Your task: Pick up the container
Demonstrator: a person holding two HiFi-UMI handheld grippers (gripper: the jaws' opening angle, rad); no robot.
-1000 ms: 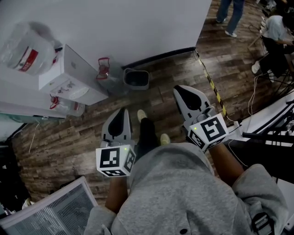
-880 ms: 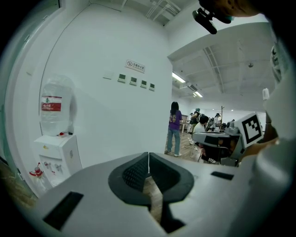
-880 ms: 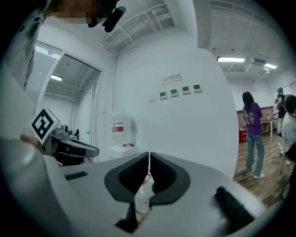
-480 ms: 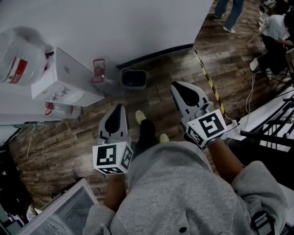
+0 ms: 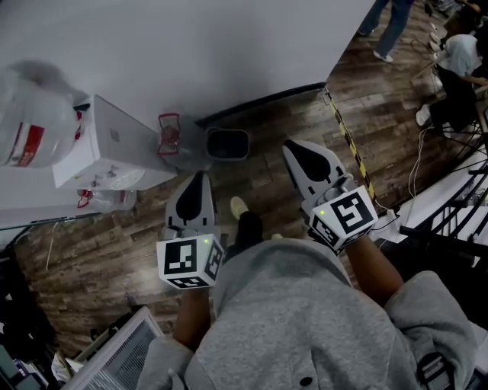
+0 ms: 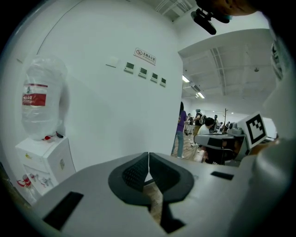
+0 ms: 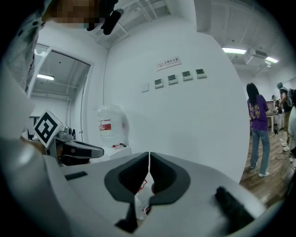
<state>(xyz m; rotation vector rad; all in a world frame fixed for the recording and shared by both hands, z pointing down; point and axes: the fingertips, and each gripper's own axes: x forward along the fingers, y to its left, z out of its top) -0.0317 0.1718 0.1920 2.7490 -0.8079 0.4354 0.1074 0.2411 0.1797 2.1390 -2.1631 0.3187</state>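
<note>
You are wearing a grey sweatshirt [image 5: 305,320] and holding both tongs out in front of your waist, over the wooden floor [image 5: 99,244] and well apart from the water dispenser [image 5: 114,148]. The left gripper [image 5: 200,180] is sitting clenched, its dark pads meeting along one thin line in the left gripper view with nothing between them. The right gripper [image 5: 294,148] is clenched in the same way and is also carrying nothing, hanging further from the water dispenser than the left one. Your pale shoe [image 5: 239,206] is showing between the two grippers, on the floor on the near side of the water dispenser. The clear container [image 5: 174,137] with the red handle is standing on the floor just beside the base of the water dispenser, on the side facing you, and neither gripper is touching it. A grey bin [image 5: 228,144] is sitting just past that container, so the container is lying between the bin and the water dispenser. A large clear bottle [image 5: 34,114] with a red label is resting upside down on top of the water dispenser. The white wall [image 5: 198,53] is running behind the water dispenser. Yellow-and-black tape [image 5: 347,137] is crossing the floor well away from it, and people [image 5: 389,23] are standing farther off still.
</note>
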